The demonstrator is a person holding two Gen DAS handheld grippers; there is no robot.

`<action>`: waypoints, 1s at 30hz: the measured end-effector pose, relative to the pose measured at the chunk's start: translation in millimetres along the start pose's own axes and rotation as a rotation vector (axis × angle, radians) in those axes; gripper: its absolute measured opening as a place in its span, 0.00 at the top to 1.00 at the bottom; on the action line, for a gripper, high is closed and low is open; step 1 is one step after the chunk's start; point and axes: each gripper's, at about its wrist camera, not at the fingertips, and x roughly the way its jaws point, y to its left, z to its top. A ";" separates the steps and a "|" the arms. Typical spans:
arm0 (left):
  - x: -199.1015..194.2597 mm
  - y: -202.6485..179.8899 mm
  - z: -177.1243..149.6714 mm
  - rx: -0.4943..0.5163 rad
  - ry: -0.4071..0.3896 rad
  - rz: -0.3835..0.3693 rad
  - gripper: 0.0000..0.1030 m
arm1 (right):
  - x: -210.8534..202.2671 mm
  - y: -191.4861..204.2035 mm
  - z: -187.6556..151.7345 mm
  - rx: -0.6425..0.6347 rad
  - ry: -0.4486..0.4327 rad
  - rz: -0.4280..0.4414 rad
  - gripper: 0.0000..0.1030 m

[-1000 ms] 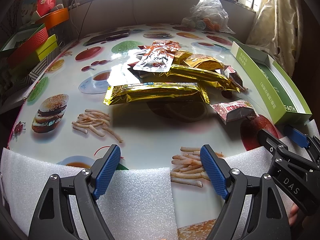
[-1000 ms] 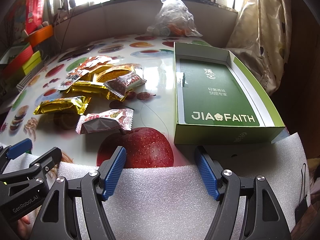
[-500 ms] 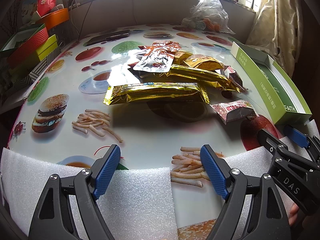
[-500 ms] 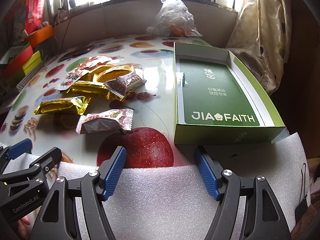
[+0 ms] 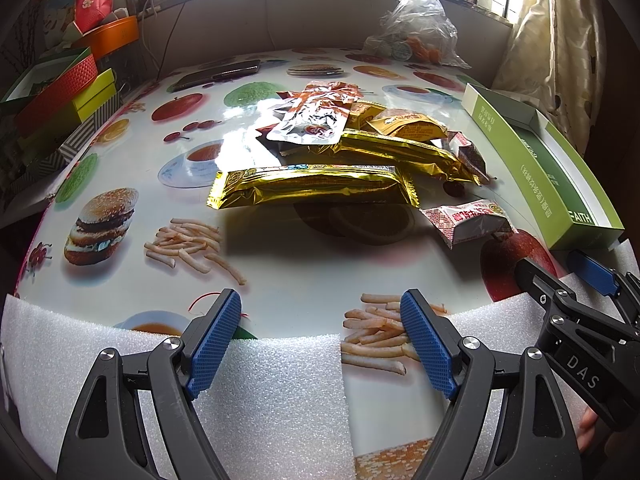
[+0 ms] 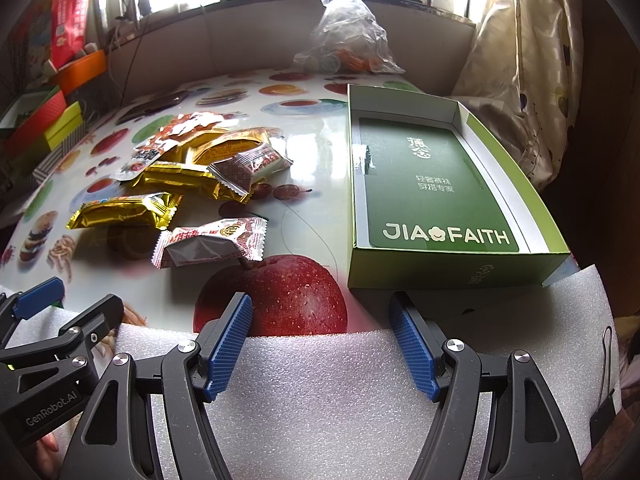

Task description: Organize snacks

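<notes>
Gold snack packets (image 5: 312, 190) lie piled mid-desk (image 5: 320, 268); green box (image 6: 436, 196) at right edge. Left hand-held gripper (image 5: 320, 334) and right hand-held gripper (image 6: 320, 338) both released, empty, over near-edge foam (image 6: 320, 400).

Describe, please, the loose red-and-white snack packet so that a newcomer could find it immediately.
Start at the open green box on the table's right side, then look left to the big red apple printed on the tablecloth. The red-and-white packet lies alone at the apple's top edge, apart from the pile; its nearest neighbour, a gold packet, is longer.
</notes>
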 end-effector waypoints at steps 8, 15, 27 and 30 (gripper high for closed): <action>-0.2 0.0 -0.4 0.000 0.000 0.000 0.20 | 0.2 0.2 -0.1 0.000 0.000 0.000 0.31; 0.0 0.1 -0.5 0.000 0.000 0.000 0.20 | 0.0 -0.2 -0.2 0.000 0.000 0.000 0.31; -4.2 14.9 3.5 0.005 0.032 -0.077 0.20 | -8.7 4.4 -1.4 -0.063 -0.017 0.037 0.31; -7.7 31.2 4.4 -0.010 0.030 -0.086 0.20 | -17.3 9.5 0.7 -0.108 -0.034 0.092 0.31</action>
